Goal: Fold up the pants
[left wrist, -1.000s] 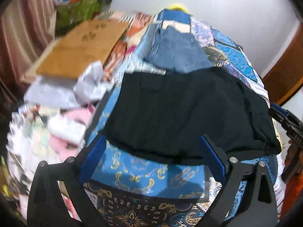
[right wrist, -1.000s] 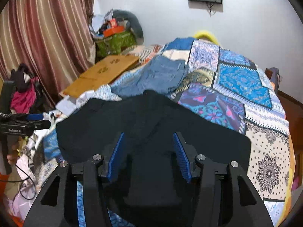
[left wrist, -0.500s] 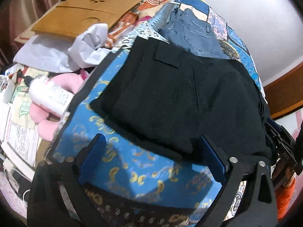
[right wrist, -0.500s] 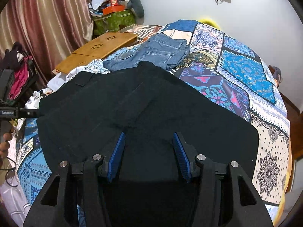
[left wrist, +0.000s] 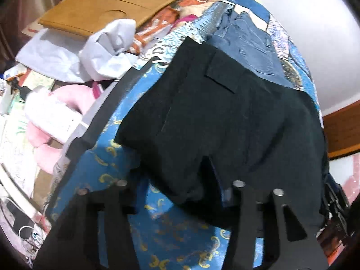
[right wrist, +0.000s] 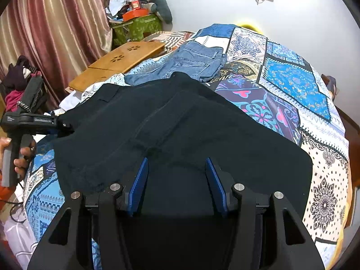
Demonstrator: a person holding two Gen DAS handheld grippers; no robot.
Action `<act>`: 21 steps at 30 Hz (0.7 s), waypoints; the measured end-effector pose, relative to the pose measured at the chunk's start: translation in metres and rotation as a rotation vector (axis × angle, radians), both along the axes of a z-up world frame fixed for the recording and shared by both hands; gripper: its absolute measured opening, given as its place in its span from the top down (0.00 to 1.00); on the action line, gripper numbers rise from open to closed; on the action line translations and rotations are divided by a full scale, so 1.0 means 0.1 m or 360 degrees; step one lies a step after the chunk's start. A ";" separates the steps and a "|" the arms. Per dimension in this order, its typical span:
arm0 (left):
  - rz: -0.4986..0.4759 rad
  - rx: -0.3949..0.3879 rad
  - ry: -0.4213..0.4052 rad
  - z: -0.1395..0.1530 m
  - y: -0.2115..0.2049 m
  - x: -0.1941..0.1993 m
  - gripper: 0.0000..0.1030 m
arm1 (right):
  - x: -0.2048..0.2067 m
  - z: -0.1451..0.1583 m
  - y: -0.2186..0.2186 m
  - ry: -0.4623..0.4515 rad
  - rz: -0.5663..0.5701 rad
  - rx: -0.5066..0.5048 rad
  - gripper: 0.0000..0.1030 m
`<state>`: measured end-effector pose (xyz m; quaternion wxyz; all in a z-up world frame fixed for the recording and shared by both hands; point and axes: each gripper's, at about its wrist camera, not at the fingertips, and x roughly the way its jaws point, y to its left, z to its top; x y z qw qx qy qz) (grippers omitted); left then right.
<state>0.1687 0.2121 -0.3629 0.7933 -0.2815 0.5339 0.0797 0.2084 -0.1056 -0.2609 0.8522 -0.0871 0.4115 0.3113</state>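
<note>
Left gripper (right wrist: pixel 60 127): fingers pinch the black pants (right wrist: pixel 180 130) edge, frame left.
Right gripper (right wrist: pixel 176 180): fingers wide; grip the hem evenly before folding.

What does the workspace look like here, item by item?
Surface: patchwork bedspread.
Job's things: black pants lying spread on it.
Clutter: blue jeans beyond the pants; wooden lap tray and white bag at the bed's edge.
Grippers: left gripper at the pants' edge, opening unclear; right gripper open over the pants.
Cables: dark cord beside the bed.
Surroundings: striped curtain, green box.
</note>
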 end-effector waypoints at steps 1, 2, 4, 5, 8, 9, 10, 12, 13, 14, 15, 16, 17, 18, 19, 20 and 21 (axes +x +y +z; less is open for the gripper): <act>-0.0003 0.0003 -0.0005 0.01 0.00 0.00 0.63 | 0.00 0.00 0.00 0.0000 -0.0001 0.0001 0.52; -0.0004 0.0023 -0.0006 0.02 -0.01 0.00 0.72 | -0.01 0.00 0.00 0.0001 -0.0003 0.0003 0.52; -0.0023 0.0080 -0.0007 0.07 -0.05 0.01 0.77 | -0.02 0.01 -0.02 0.0010 -0.0009 0.0012 0.52; -0.0034 0.0117 -0.0015 0.10 -0.08 0.02 0.78 | -0.02 0.02 -0.03 0.0016 -0.0014 0.0020 0.52; -0.0060 0.0233 -0.0069 0.27 -0.15 0.03 0.80 | -0.03 0.04 -0.09 0.0039 -0.0036 0.0053 0.52; -0.0070 0.0277 -0.0103 0.37 -0.17 0.01 0.80 | -0.04 0.06 -0.12 0.0041 -0.0049 0.0062 0.52; -0.0074 0.0304 -0.0132 0.45 -0.19 0.01 0.80 | -0.05 0.08 -0.15 0.0039 -0.0059 0.0070 0.52; -0.0087 0.0355 -0.0214 0.67 -0.24 -0.02 0.80 | -0.09 0.13 -0.21 0.0025 -0.0082 0.0090 0.52; -0.0097 0.0378 -0.0253 0.78 -0.27 -0.03 0.80 | -0.10 0.15 -0.25 0.0017 -0.0093 0.0099 0.52; -0.0120 0.0419 -0.0305 0.92 -0.32 -0.04 0.80 | -0.11 0.18 -0.29 0.0008 -0.0105 0.0108 0.52; -0.0135 0.0446 -0.0337 1.01 -0.37 -0.05 0.80 | -0.14 0.21 -0.34 -0.0004 -0.0123 0.0119 0.52; -0.0161 0.0479 -0.0378 1.13 -0.44 -0.05 0.80 | -0.16 0.23 -0.39 -0.0016 -0.0141 0.0131 0.52; -0.0185 0.0503 -0.0415 1.23 -0.50 -0.05 0.80 | -0.18 0.25 -0.43 -0.0023 -0.0156 0.0140 0.52; -0.0205 0.0516 -0.0445 1.31 -0.55 -0.05 0.80 | -0.20 0.28 -0.50 -0.0033 -0.0178 0.0153 0.52; -0.0231 0.0527 -0.0476 1.39 -0.62 -0.04 0.80 | -0.22 0.29 -0.56 -0.0039 -0.0197 0.0162 0.52; -0.0262 0.0539 -0.0512 1.48 -0.69 -0.03 0.80 | -0.24 0.31 -0.63 -0.0046 -0.0221 0.0170 0.52; -0.0294 0.0548 -0.0555 1.58 -0.77 -0.03 0.81 | -0.26 0.32 -0.69 -0.0051 -0.0245 0.0177 0.52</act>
